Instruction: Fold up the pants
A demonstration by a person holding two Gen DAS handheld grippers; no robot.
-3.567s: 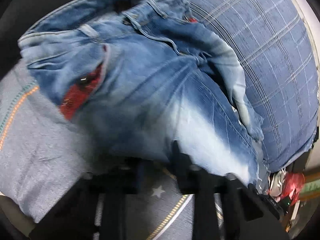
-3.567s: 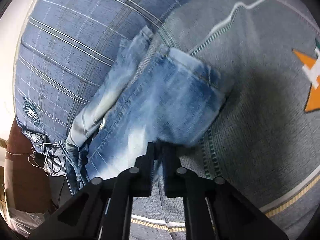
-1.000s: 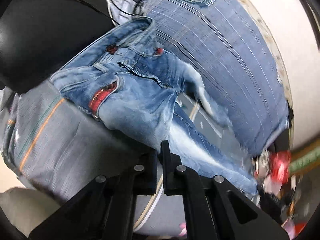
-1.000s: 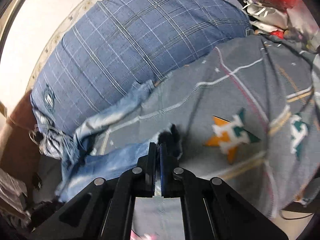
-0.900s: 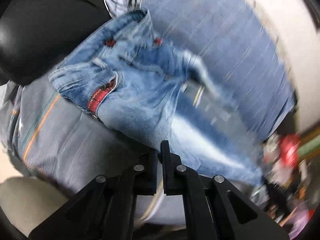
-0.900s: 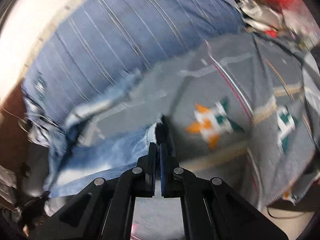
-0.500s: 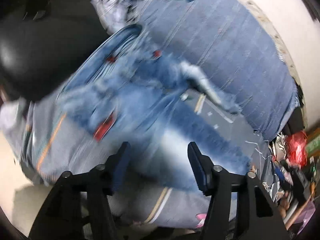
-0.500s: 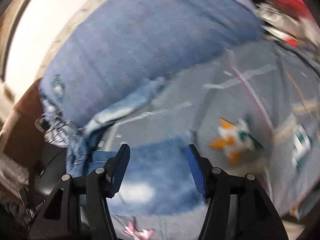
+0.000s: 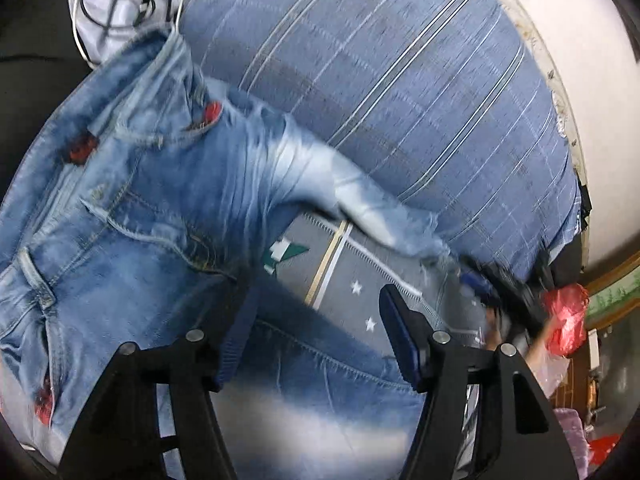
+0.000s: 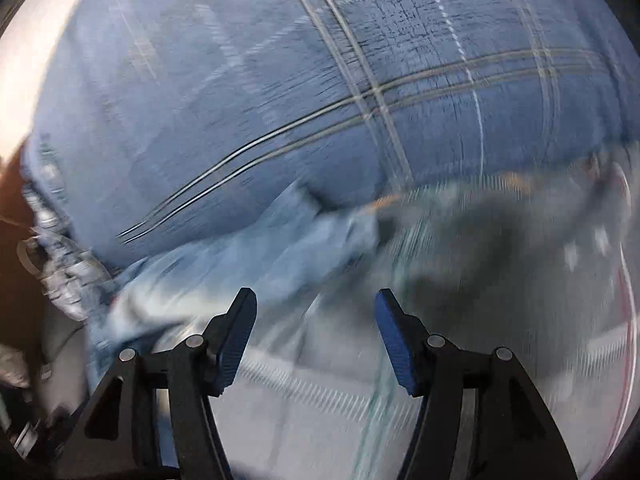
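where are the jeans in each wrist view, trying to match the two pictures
Left wrist view: the jeans fill the left and lower part, one pale leg running right along the blue plaid pillow.
Right wrist view: only a blurred pale leg of the jeans shows, lower left of centre, under the plaid pillow.
Shared landmark: the plaid pillow.

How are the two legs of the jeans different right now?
The far leg lies stretched out against the blue plaid pillow, and it looks pale, almost white. The near leg lies right under the open left gripper, darker blue up top and fading to white lower down. The grey blanket shows between them, so they are spread apart, not stacked. Both are the same washed denim.
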